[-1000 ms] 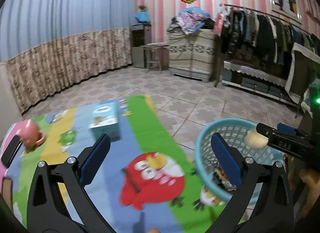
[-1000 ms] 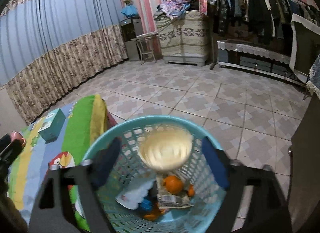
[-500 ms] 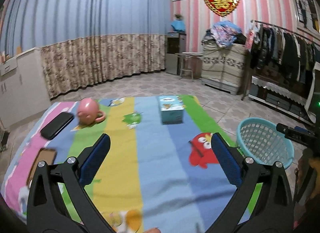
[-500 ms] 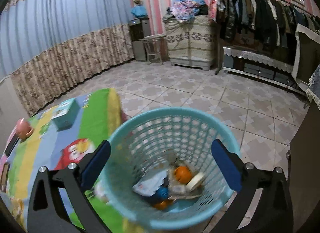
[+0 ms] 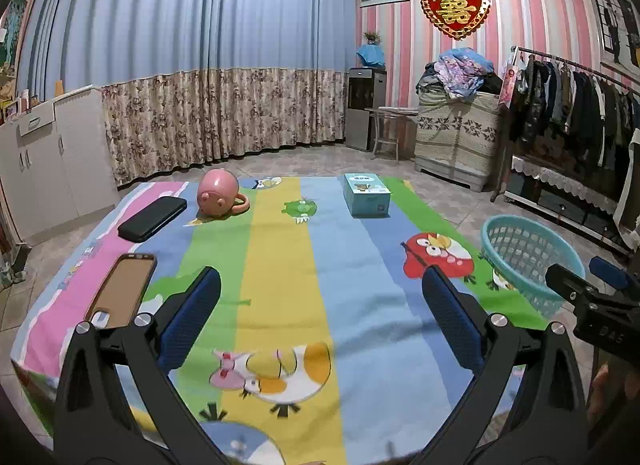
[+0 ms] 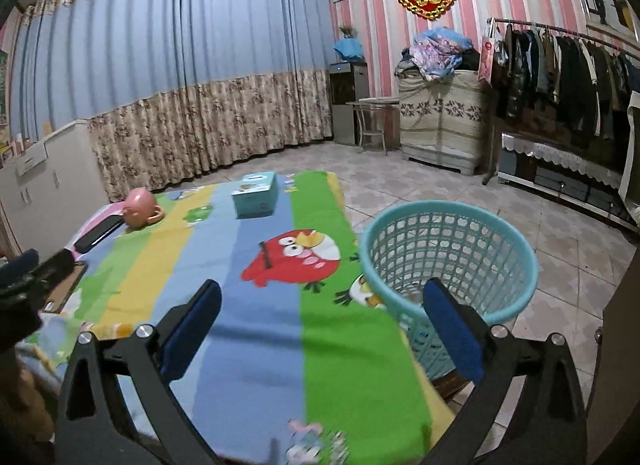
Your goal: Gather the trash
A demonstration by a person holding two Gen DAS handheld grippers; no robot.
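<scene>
A teal plastic basket point(image 5: 528, 257) stands off the right edge of the table; in the right wrist view the basket point(image 6: 448, 261) is close in front, its contents hidden by the rim. My left gripper point(image 5: 320, 321) is open and empty above the cartoon tablecloth point(image 5: 288, 265). My right gripper point(image 6: 320, 325) is open and empty over the cloth's right side point(image 6: 344, 345), its right finger in front of the basket. The right gripper also shows at the right edge of the left wrist view point(image 5: 588, 301).
On the cloth lie a teal tissue box point(image 5: 366, 194), a pink pig mug point(image 5: 219, 199), a black case point(image 5: 153, 218) and a phone point(image 5: 122, 290). White cabinets point(image 5: 44, 161) stand left, a clothes rack point(image 5: 576, 137) right, tiled floor point(image 6: 560, 249) around the basket.
A round pale piece of trash left my right gripper and fell into the basket. Both grippers then pulled back and up, away from the basket, so more of the table shows.
</scene>
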